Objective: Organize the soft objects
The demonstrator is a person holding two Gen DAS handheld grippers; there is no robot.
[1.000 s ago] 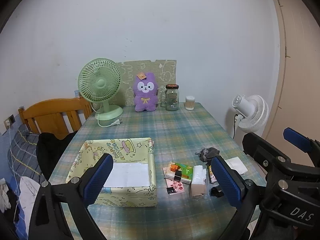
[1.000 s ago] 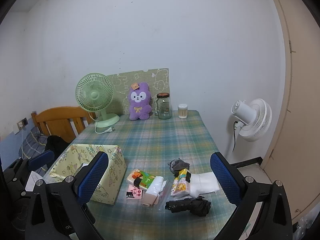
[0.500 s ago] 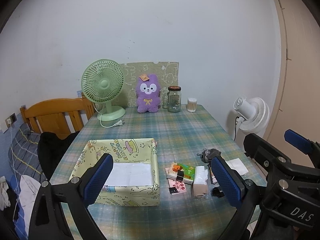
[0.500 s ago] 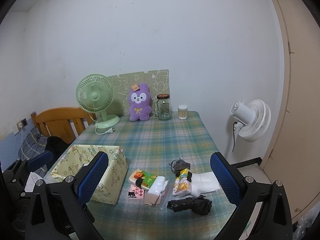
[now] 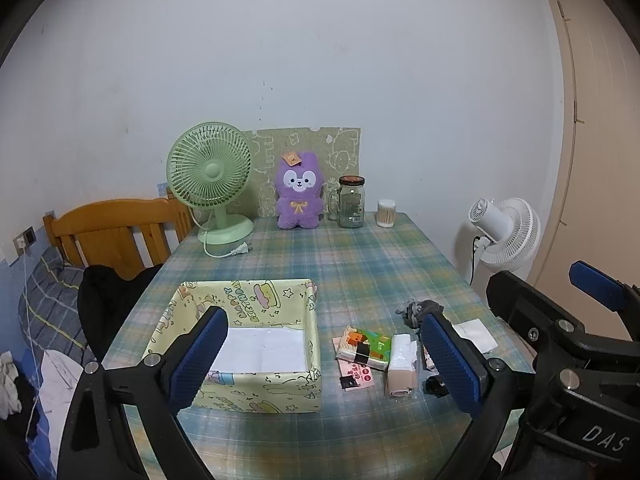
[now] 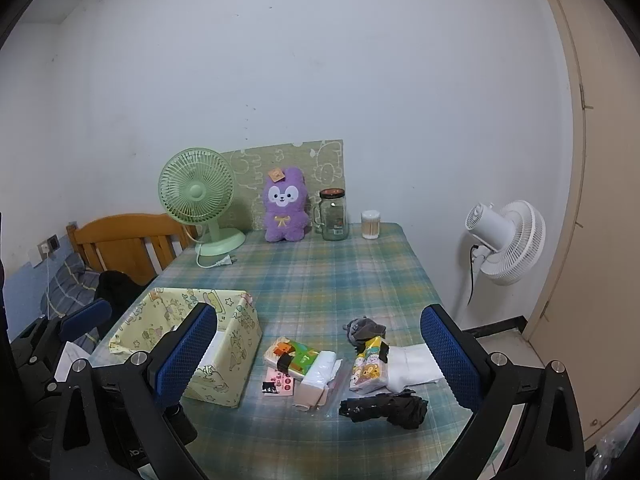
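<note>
With both my grippers spread wide and empty above the table's near edge, the tissue packs lie ahead, nearer my right gripper than my left gripper, beside the yellow box.

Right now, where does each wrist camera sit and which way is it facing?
Left wrist: above the table's near edge, facing the far wall over the yellow box; its open left gripper frames the view, the right gripper intrudes from the right.
Right wrist: further right, same heading, over the black cloth; its own open gripper shows, with the left gripper's blue pad at the left edge.
Both share the box, purple plush, green fan and tissue packs.
</note>
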